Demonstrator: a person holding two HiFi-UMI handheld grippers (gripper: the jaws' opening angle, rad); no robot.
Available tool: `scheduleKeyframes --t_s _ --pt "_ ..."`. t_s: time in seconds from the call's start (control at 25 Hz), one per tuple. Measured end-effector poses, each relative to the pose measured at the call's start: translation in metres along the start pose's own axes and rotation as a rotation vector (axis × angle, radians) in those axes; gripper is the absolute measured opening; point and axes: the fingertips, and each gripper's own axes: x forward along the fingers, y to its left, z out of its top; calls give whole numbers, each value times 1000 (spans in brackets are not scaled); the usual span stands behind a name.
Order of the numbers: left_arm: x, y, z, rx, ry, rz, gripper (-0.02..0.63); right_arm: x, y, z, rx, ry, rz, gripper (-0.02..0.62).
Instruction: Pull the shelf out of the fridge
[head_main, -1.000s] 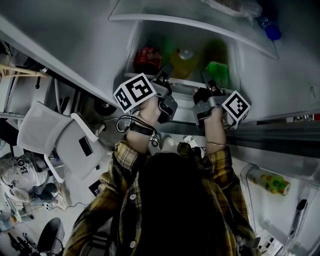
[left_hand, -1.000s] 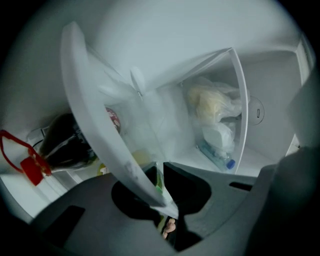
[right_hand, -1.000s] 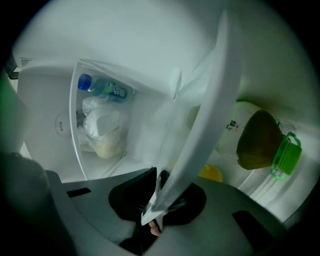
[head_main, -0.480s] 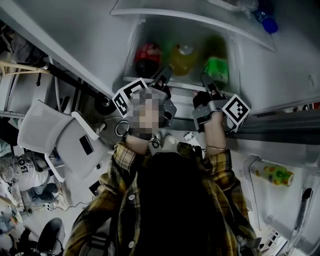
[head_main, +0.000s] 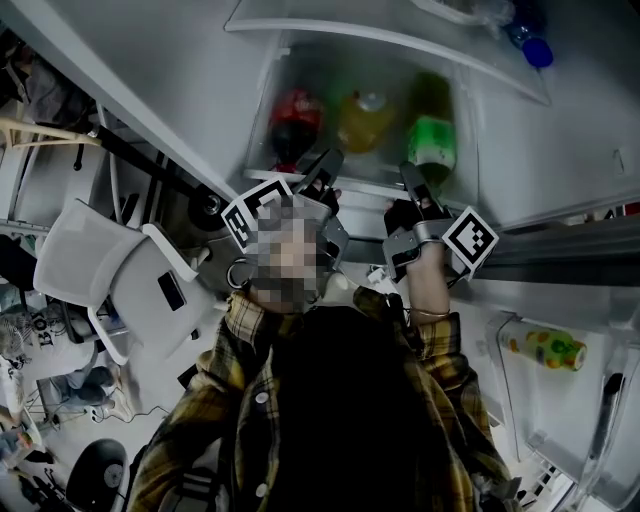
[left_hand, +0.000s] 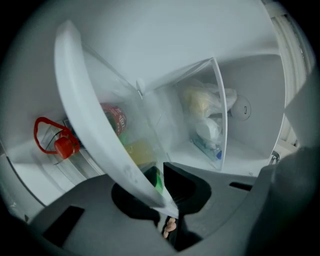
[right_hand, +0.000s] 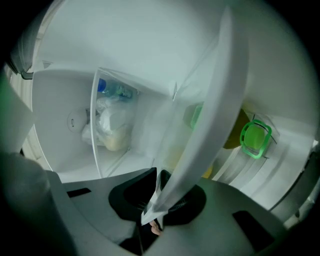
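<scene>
The fridge shelf is a clear pane with a white front trim (head_main: 368, 184); both grippers hold that trim. My left gripper (head_main: 325, 165) is shut on the trim's left part, and in the left gripper view the trim (left_hand: 95, 135) runs slantwise into the clamped jaws (left_hand: 164, 202). My right gripper (head_main: 413, 180) is shut on the right part; in the right gripper view the trim (right_hand: 212, 120) ends between its jaws (right_hand: 154, 206). Beyond the trim stand a red-capped cola bottle (head_main: 297, 115), a yellow bottle (head_main: 365, 118) and a green bottle (head_main: 432, 135).
A clear box with bagged food (left_hand: 205, 110) sits deeper in the fridge, also in the right gripper view (right_hand: 112, 125). The open door at the right carries a bin with a spotted bottle (head_main: 545, 350). A white chair (head_main: 120, 280) stands at the left. A blue-capped bottle (head_main: 530, 45) lies above.
Both grippers have moved down the picture toward the person, and the shelf's front trim has come with them. The bottles show more fully behind the trim.
</scene>
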Motion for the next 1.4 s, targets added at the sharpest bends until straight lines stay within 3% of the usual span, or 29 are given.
scheduleKeyframes --t_s 1.4 --pt "-30 -4 -12 -10 -4 -5 52 -24 7 -23 -10 38 6 48"
